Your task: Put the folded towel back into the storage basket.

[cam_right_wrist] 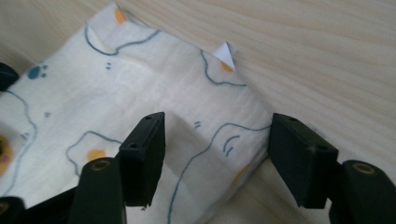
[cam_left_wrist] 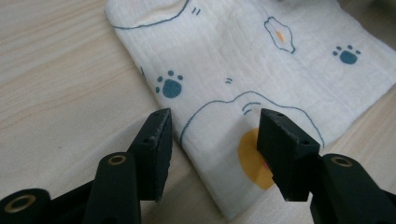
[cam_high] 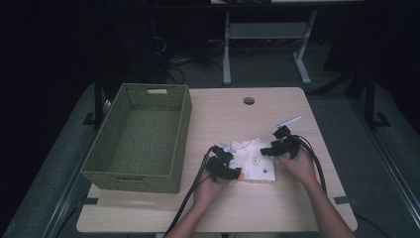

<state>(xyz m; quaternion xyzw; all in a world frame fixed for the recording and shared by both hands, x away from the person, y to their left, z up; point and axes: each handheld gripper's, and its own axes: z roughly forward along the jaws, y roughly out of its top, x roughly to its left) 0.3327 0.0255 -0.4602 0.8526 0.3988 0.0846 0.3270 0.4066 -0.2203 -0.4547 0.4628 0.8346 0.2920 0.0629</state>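
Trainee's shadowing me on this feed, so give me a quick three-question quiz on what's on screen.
1. True or false: the basket holds the cloth.
2. The left gripper is: A) open over a cloth corner, B) shut on the cloth, C) inside the basket.
3. Fill in: the right gripper is ____, astride the cloth's edge.

Key: 1 false, it lies on the table; 2 A; 3 open.

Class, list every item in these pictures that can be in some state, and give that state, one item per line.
Cloth: folded, lying flat on the table.
Basket: empty, upright, left of the cloth.
Left gripper: open, jaws straddling the cloth's near corner.
Right gripper: open, jaws either side of the cloth's folded edge.
Small white tag: sticking out from the cloth's far edge.
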